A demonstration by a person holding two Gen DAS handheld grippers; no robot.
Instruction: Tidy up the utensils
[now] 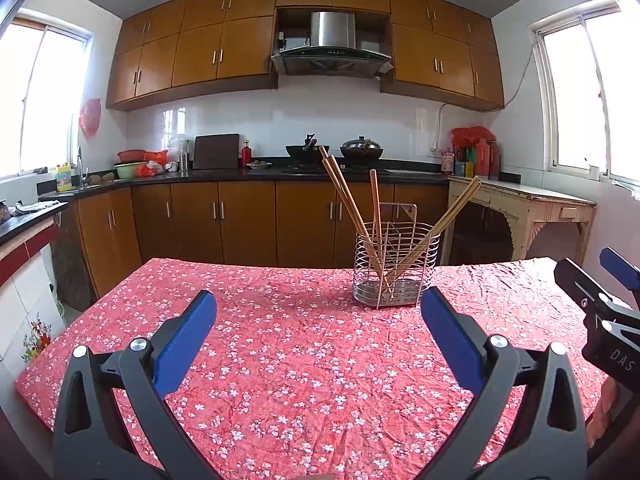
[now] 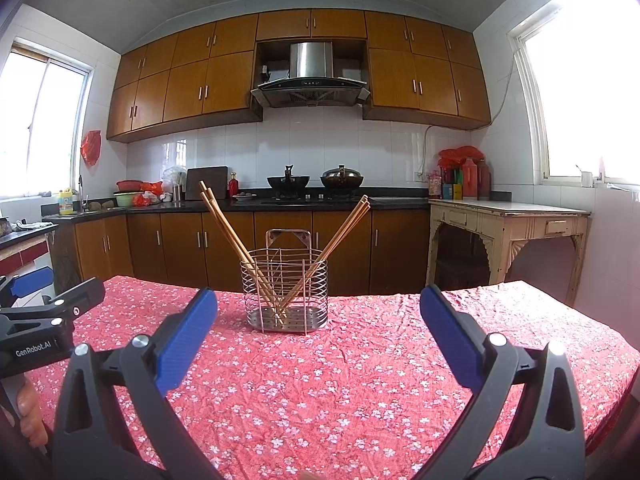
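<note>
My worktop [image 2: 360,400] is spread with a wrinkled red cloth [image 1: 300,360] dotted with small white blossoms. Standing on it toward the far edge is one wire utensil holder [image 2: 285,298], upright, wooden chopsticks [image 2: 224,224] fanning out of it to both sides.

You have one wire utensil holder [image 2: 285,292] on the table [image 2: 360,380], with about seven wooden chopsticks [image 2: 224,220] standing in it, though the exact count is hard to tell. Behind, two woks [image 2: 288,182] sit on the stove.
</note>
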